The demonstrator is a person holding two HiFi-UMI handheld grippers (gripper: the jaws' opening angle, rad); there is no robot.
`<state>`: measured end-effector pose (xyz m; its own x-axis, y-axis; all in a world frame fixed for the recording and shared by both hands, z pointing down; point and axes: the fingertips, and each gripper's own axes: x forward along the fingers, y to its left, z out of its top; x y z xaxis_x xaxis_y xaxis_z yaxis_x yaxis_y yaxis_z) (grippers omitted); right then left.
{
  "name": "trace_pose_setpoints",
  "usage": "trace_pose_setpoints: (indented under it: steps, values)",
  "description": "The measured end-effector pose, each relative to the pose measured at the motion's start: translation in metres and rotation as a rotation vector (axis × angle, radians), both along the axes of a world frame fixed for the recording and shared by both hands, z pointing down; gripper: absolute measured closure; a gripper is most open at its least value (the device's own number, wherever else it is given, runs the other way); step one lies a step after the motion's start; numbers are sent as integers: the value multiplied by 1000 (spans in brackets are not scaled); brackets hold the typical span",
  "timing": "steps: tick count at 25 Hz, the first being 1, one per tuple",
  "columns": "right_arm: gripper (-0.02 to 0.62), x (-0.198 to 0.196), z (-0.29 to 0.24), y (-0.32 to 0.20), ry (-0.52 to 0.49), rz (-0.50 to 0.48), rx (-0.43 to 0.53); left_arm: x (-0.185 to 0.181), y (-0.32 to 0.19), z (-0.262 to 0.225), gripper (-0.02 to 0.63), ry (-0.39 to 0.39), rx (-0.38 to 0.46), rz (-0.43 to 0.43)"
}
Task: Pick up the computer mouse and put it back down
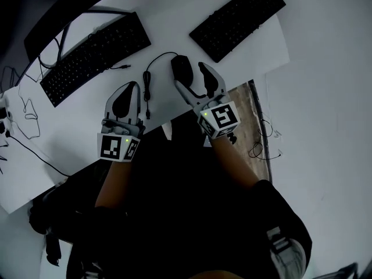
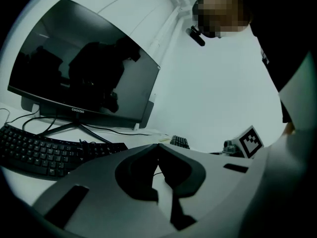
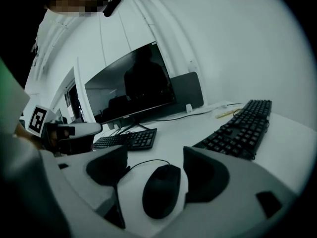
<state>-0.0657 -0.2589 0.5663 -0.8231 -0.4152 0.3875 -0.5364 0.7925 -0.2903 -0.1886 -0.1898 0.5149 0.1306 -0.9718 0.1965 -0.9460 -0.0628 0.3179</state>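
Grasp of the computer mouse (image 1: 182, 68) is, we judge, the step in hand; the mouse lies on the white desk (image 1: 70, 127), near of the left keyboard (image 1: 93, 54) and the right keyboard (image 1: 238, 16), its cable (image 1: 148, 77) looping off to the left; right gripper (image 1: 190, 76) has its jaws spread wide with the mouse between them, neither pad pressing it; left gripper (image 1: 124, 97) sits just left of the cable, jaws together and empty; we advise centring the pads on the mouse's flanks, closing squarely, and lifting only as far as the cable's slack allows; right gripper view shows the gaps either side of the mouse, unclear in the head view; head view alone shows the cable's full run.
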Motion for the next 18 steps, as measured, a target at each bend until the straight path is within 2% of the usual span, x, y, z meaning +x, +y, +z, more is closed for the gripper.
trace_pose_setpoints:
  steps: [3,6,11,18]
  values:
    - [236,-4,22,1,70,23,-40,-1,-8,8,611,25,2,35]
    - [233,-5,41,2,127,49,-64,3,-13,17,611,45,-7,74]
    - [235,-7,63,4,225,61,-79,10,-15,26,611,73,-13,127]
    - [235,-10,79,3,346,59,-74,14,-13,30,611,95,-5,156]
